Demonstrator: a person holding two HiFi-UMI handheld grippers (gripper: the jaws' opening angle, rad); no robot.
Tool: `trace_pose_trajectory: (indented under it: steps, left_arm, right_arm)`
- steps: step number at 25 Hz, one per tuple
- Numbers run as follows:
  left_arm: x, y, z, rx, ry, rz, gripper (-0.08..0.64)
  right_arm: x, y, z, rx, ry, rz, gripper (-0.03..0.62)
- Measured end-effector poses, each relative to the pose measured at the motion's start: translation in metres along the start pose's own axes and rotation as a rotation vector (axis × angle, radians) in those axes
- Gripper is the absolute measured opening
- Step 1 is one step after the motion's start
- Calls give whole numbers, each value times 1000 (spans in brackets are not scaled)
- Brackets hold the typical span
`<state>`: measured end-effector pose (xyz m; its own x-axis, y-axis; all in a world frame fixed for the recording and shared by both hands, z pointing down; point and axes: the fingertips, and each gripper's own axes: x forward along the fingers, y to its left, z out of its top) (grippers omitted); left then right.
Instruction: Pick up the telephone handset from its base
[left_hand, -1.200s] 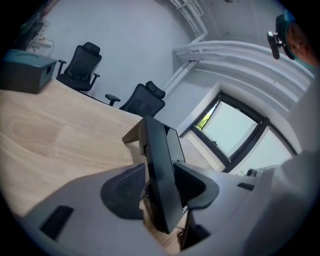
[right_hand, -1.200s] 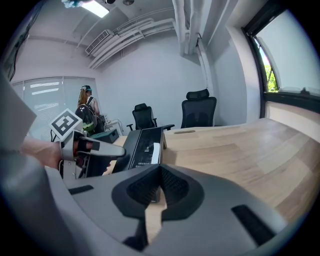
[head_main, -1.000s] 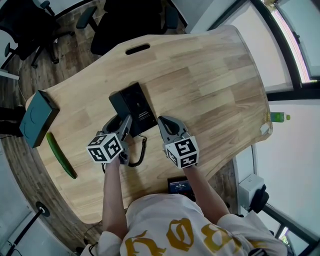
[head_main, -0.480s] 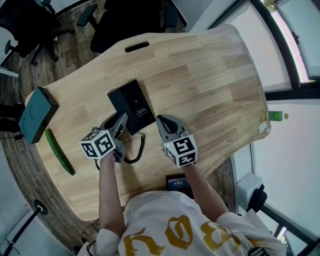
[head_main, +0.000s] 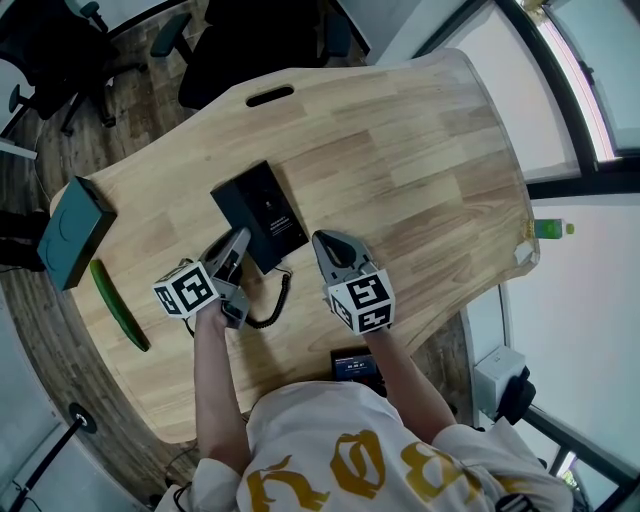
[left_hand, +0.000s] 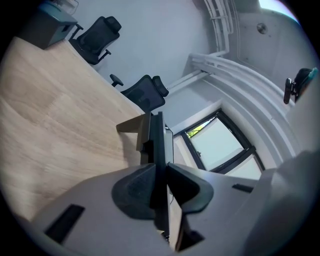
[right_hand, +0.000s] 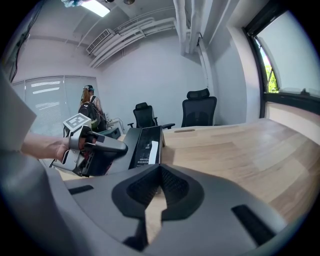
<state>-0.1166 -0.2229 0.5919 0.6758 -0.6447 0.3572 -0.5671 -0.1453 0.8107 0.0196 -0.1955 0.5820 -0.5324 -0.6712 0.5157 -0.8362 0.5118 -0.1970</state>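
The black telephone base (head_main: 262, 212) lies on the wooden table (head_main: 420, 170), its coiled cord (head_main: 277, 305) trailing toward me. The handset (left_hand: 158, 145) sits along the base's left side and shows edge-on in the left gripper view. My left gripper (head_main: 240, 243) is at that side with its jaws closing; the handset is between them and both pads (left_hand: 134, 187) touch it. My right gripper (head_main: 326, 241) rests just right of the base, jaws shut and empty. In the right gripper view the base (right_hand: 146, 144) is straight ahead, with the left gripper (right_hand: 107, 148) beside it.
A teal box (head_main: 72, 232) and a long green object (head_main: 121, 307) lie at the table's left end. Black office chairs (head_main: 250, 40) stand beyond the far edge. A small dark device (head_main: 355, 366) sits at the near edge. A person (right_hand: 89, 107) stands far back in the room.
My left gripper has rolled, its marker cube swinging left and lower, and its jaws have narrowed onto the handset. The right gripper has stayed put.
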Motion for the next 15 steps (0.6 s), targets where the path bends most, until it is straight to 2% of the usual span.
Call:
trace_pose_trajectory:
  steps: [15]
  left_arm:
    - [-14, -12, 2, -15, -37, -47, 72]
  right_arm:
    - [-13, 2, 10, -5, -29, -16, 6]
